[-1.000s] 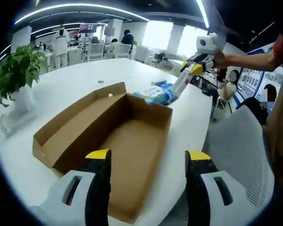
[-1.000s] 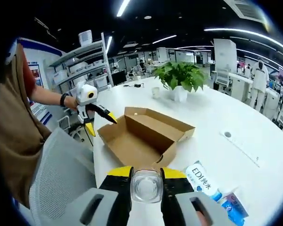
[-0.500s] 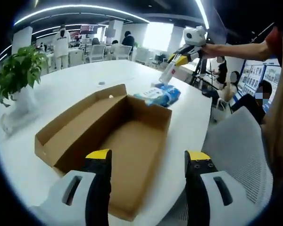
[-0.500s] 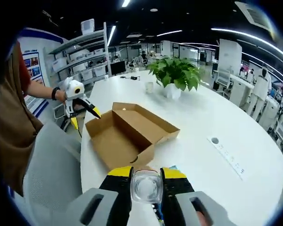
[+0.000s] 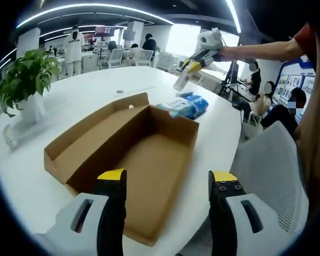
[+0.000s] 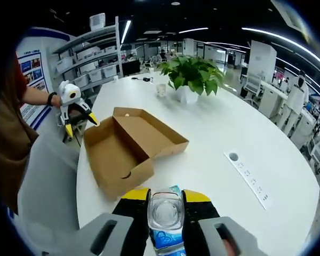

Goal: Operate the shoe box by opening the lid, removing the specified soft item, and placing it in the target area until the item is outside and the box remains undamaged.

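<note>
- The shoe box (image 5: 129, 160) is lying open on the white tabletop (image 5: 85, 96), its cardboard interior showing bare in the left gripper view, with its flap lying flat toward the potted plant (image 5: 22, 80).
- The left claw (image 5: 165, 178) is hovering released just over the near end of the box, its yellow-tipped jaws standing well apart with nothing between them.
- In the right gripper view the same claw (image 6: 80, 124) is sitting at the box's far corner (image 6: 129, 146), held by a person's hand (image 6: 52, 98).
- The right claw (image 6: 165, 200) is clenching a clear plastic bottle (image 6: 165, 210) between its jaws, the bottle's round end facing the camera.
- In the left gripper view that claw (image 5: 191, 66) is hanging in the air above the far side of the tabletop, the bottle (image 5: 182, 80) pointing down from it toward the surface.
- A blue-and-white soft pack (image 5: 182, 105) is lying on the tabletop just beyond the box's far end, outside it; in the right gripper view the pack (image 6: 166, 240) is showing directly under the bottle.
- A grey mesh chair (image 5: 269, 170) is standing beside the tabletop edge near the person.
- People in white (image 5: 73, 45) are standing far back in the office.
- A flat white strip (image 6: 247, 176) is lying on the tabletop well apart from the box.
</note>
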